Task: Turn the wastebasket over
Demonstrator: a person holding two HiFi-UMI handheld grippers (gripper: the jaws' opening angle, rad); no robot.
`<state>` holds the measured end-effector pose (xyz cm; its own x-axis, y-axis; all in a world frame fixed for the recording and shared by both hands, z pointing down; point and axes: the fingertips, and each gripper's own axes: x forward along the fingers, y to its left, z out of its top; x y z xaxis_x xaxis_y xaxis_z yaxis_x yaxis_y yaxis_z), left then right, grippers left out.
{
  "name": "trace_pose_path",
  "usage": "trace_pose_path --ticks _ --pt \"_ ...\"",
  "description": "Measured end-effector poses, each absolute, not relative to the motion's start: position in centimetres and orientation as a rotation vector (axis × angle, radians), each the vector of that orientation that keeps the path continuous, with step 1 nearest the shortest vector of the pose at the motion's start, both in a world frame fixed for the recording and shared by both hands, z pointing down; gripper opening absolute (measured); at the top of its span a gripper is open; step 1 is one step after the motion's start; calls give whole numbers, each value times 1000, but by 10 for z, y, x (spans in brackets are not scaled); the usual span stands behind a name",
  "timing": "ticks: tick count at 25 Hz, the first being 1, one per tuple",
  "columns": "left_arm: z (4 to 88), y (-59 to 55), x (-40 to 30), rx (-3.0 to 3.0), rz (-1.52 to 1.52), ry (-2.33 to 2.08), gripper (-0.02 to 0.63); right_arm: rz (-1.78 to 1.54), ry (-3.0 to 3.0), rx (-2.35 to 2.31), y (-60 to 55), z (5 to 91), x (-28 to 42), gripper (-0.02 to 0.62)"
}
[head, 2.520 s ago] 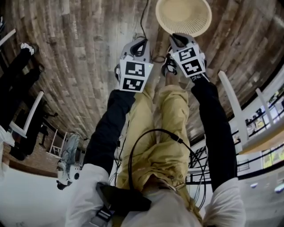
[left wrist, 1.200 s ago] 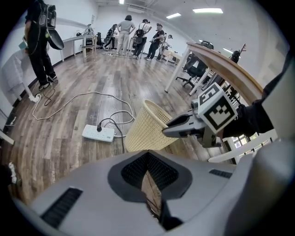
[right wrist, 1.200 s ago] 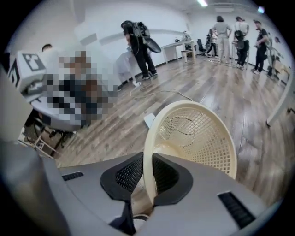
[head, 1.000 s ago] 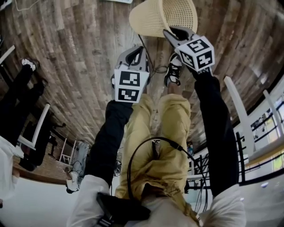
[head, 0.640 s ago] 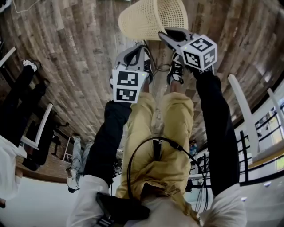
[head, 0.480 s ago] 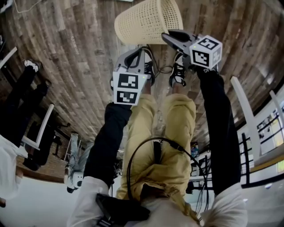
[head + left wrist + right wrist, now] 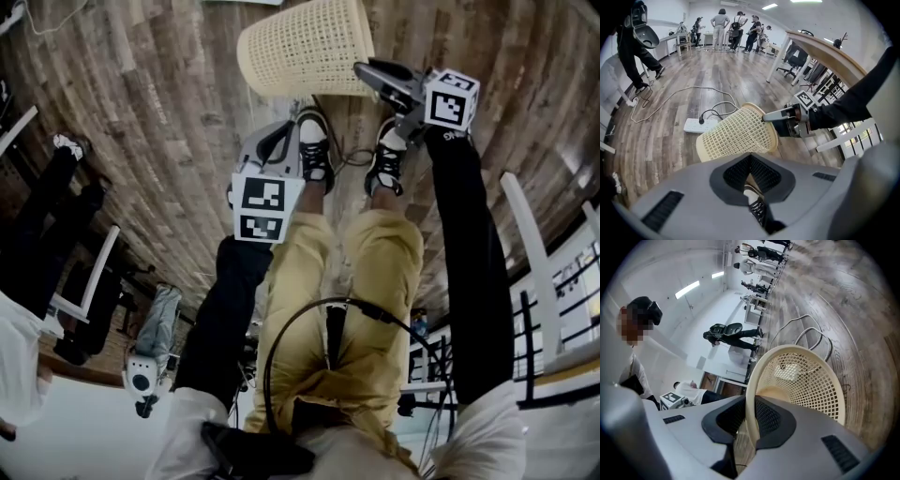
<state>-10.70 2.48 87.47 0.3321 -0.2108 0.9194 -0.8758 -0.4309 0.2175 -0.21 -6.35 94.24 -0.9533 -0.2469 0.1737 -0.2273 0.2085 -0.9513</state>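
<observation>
The wastebasket (image 7: pixel 305 47) is tipped onto its side over the wood floor (image 7: pixel 159 112), just ahead of the person's shoes (image 7: pixel 314 150), with its open mouth toward the right gripper (image 7: pixel 367 73). That gripper's jaws are clamped on the basket's rim, which runs between the pads in the right gripper view. The left gripper (image 7: pixel 279 141) hangs beside the basket without touching it, jaws slightly parted and empty. A power strip (image 7: pixel 701 124) lies on the floor beyond.
</observation>
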Motion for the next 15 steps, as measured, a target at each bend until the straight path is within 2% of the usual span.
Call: trace_pose_path --ticks 5,15 --pt "877 25 -103 1850 1136 -954 2 -1897 2440 -430 -63 941 6 72" --pt "870 13 -73 1885 1122 -930 2 -1881 2411 -565 -75 945 69 71"
